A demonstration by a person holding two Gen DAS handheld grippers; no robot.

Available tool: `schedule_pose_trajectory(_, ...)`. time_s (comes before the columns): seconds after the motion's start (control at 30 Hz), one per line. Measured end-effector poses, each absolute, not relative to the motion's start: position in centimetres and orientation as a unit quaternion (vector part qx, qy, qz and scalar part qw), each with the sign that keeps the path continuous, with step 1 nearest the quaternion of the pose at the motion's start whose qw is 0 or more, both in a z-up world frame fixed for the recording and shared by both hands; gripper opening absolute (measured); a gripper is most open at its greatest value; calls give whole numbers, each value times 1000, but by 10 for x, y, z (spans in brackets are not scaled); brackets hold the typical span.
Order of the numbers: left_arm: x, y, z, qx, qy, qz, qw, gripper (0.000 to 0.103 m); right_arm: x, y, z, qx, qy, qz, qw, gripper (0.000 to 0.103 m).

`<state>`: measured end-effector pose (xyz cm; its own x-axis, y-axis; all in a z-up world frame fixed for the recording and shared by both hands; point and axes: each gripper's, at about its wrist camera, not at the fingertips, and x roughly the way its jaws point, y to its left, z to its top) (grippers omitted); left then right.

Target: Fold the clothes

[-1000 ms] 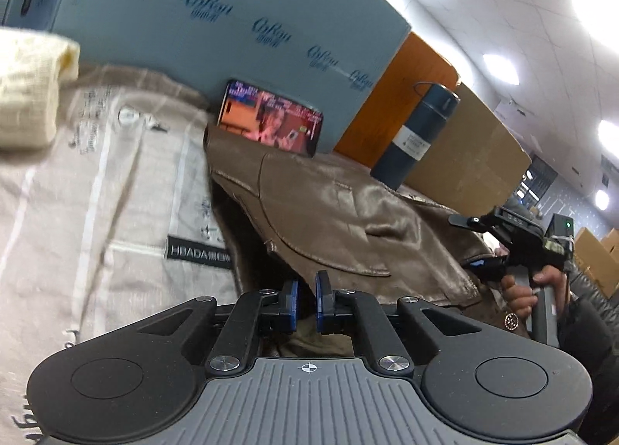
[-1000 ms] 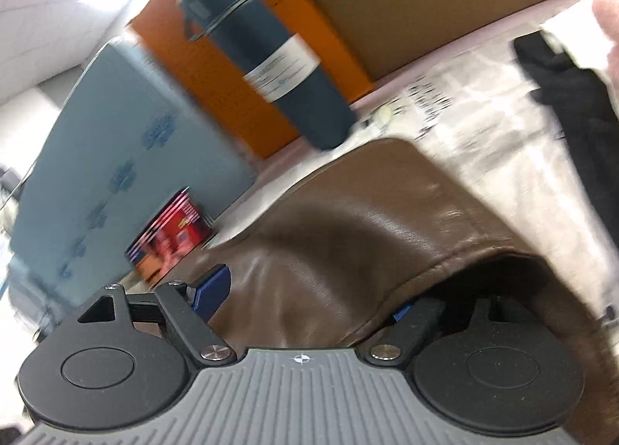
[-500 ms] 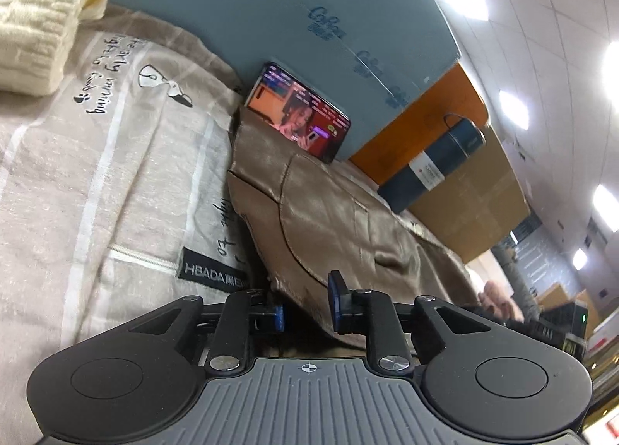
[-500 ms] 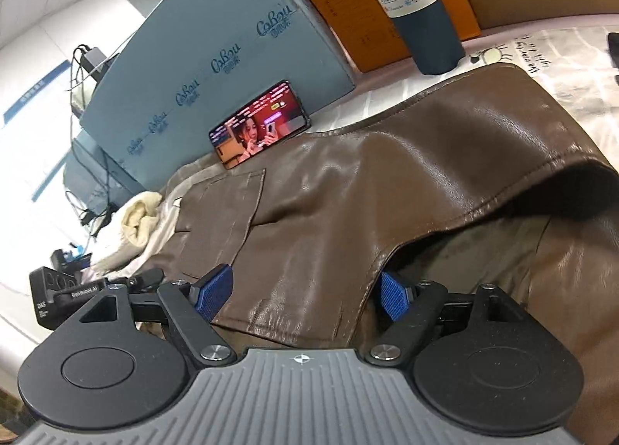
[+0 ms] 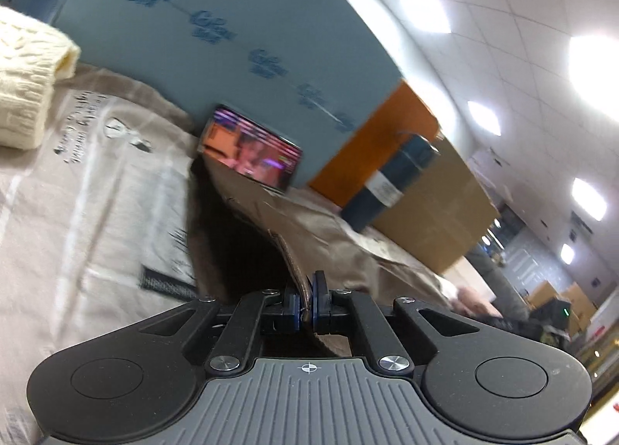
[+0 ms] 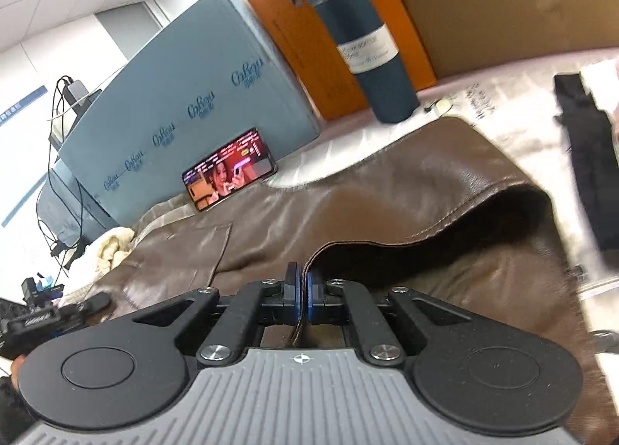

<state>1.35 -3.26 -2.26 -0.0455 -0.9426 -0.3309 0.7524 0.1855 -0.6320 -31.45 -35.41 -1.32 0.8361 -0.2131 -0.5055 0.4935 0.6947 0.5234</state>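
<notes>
A brown leather jacket (image 6: 387, 189) lies spread on a beige printed sheet (image 5: 77, 213). My left gripper (image 5: 305, 300) is shut on the jacket's near edge (image 5: 298, 271), lifting it so the dark lining shows underneath. My right gripper (image 6: 301, 292) is shut on another part of the jacket's front edge, which curls up from the layer below. The left gripper also shows at the left edge of the right wrist view (image 6: 42, 313).
A phone (image 6: 230, 168) with a playing video leans on a blue foam board (image 6: 185, 96). A dark blue flask (image 6: 359, 42) stands by an orange board and cardboard. A cream knit (image 5: 27, 81) lies at the left. A black garment (image 6: 588, 158) lies at the right.
Both grippers were open around the jacket's edge half a second ago and have closed on it. The left one has raised its edge off the sheet.
</notes>
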Motion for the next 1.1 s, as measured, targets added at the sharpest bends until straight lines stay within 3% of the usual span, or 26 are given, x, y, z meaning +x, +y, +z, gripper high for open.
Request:
schedule_pose_trajectory(0.13,0,-28,-33,-81,380,-610,690,4,-317,-355,-16,330,244,-199,890,4)
schedule_pose_trajectory(0.2,-1,-31,-37,-56,389,-595,702,7,-318,-356,-22,328,256,-208,885,10)
schedule_pose_trajectory(0.27,-2,-31,-34,-45,378,-584,717,17,-323,-359,-24,332,247,-220,884,34)
schedule_pose_trajectory(0.33,-4,-28,-24,-40,347,-582,734,48,-330,-362,-21,329,226,-236,886,41)
schedule_pose_trajectory(0.4,-9,-26,-12,-28,300,-588,751,62,-336,-366,-15,325,211,-254,886,41)
schedule_pose_trajectory(0.5,-9,-32,0,-10,260,-595,760,62,-342,-372,-6,323,187,-260,891,41)
schedule_pose_trajectory(0.63,-4,-56,-5,27,279,-588,758,62,-344,-381,-4,326,156,-250,898,49)
schedule_pose_trajectory(0.93,-18,-64,-24,119,273,-601,742,63,-324,-422,-39,337,192,-299,872,51)
schedule_pose_trajectory(1.0,-19,-57,-21,112,262,-607,742,73,-325,-419,-39,330,192,-300,874,53)
schedule_pose_trajectory(1.1,-28,-40,-12,96,228,-626,740,81,-333,-401,-23,291,183,-303,889,69)
